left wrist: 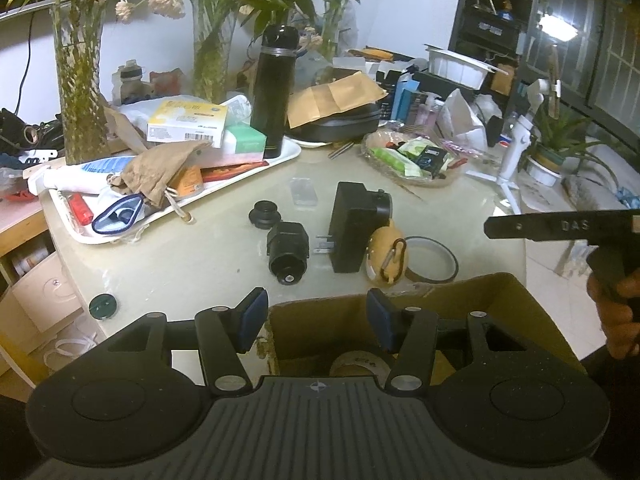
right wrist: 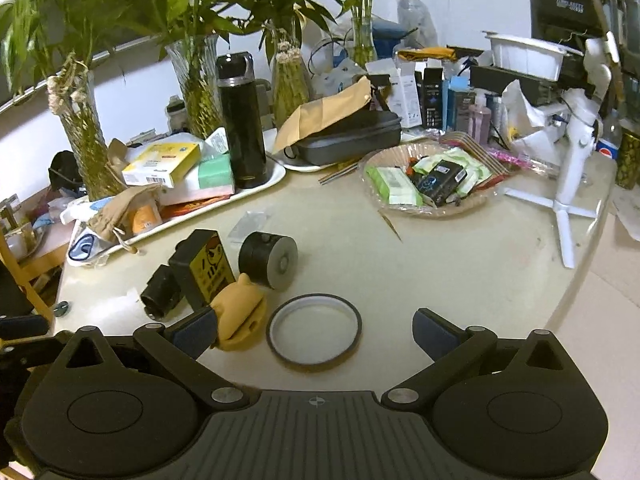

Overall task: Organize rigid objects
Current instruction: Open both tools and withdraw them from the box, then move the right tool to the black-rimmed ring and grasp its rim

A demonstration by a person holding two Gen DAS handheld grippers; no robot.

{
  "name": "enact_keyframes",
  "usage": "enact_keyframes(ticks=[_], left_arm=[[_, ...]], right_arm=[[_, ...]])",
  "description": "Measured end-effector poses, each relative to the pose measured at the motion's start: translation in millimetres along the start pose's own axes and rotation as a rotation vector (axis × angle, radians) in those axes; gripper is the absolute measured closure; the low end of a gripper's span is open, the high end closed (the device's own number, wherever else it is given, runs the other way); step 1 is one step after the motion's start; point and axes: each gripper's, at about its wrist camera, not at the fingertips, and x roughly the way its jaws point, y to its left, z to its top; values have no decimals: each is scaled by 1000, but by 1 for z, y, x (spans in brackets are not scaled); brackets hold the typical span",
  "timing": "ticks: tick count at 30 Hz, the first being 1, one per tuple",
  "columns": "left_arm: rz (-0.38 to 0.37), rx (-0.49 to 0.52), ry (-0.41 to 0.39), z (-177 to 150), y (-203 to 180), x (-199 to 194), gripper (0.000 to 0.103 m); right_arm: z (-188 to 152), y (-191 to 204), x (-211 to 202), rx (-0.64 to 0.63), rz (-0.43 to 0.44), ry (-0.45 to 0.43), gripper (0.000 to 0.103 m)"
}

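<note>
In the left wrist view my left gripper (left wrist: 316, 318) hovers open over a cardboard box (left wrist: 500, 300) with a tape roll (left wrist: 360, 364) inside; nothing is between its blue pads. On the table beyond lie a black adapter (left wrist: 356, 228), a black lens-like part (left wrist: 286, 252), a small black cap (left wrist: 264, 214), a yellow duck-shaped case (left wrist: 386, 252) and a tape ring (left wrist: 430, 258). My right gripper (right wrist: 316, 332) stands wide open around the tape ring (right wrist: 314, 334), and its left pad sits against the yellow case (right wrist: 240, 316). Behind are the adapter (right wrist: 204, 272) and a black cylinder (right wrist: 270, 260).
A white tray (left wrist: 280, 160) at the back left carries a black thermos (left wrist: 274, 92), boxes and bags. A basket (right wrist: 372, 196) of packets and a white tripod gimbal (right wrist: 568, 184) stand to the right. Glass vases with plants line the back. A hand (left wrist: 616, 308) holds the right gripper.
</note>
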Motion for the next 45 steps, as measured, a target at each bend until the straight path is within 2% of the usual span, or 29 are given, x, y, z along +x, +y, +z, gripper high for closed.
enact_keyframes(ticks=[14,16,19,27,33,45], left_arm=[[8,-24,34,3,4,5,47],[12,-36,34,4,6,5,32],[18,-56,20,5,8,5,25],[15,-80,23,8,11,5,25],[8,-92,34,9,12,6,25],[9,-141,60,11,21,9,25]], right_arm=[[14,-7,47,-11,2,94,0],[15,-6,53,-26,2,113,0],[16,-4,60,-49,11,137,0],[14,7,84,-173,70,203,0],[12,6,107,-199,101,284,0],[6,9,138,-247,56,382,1]])
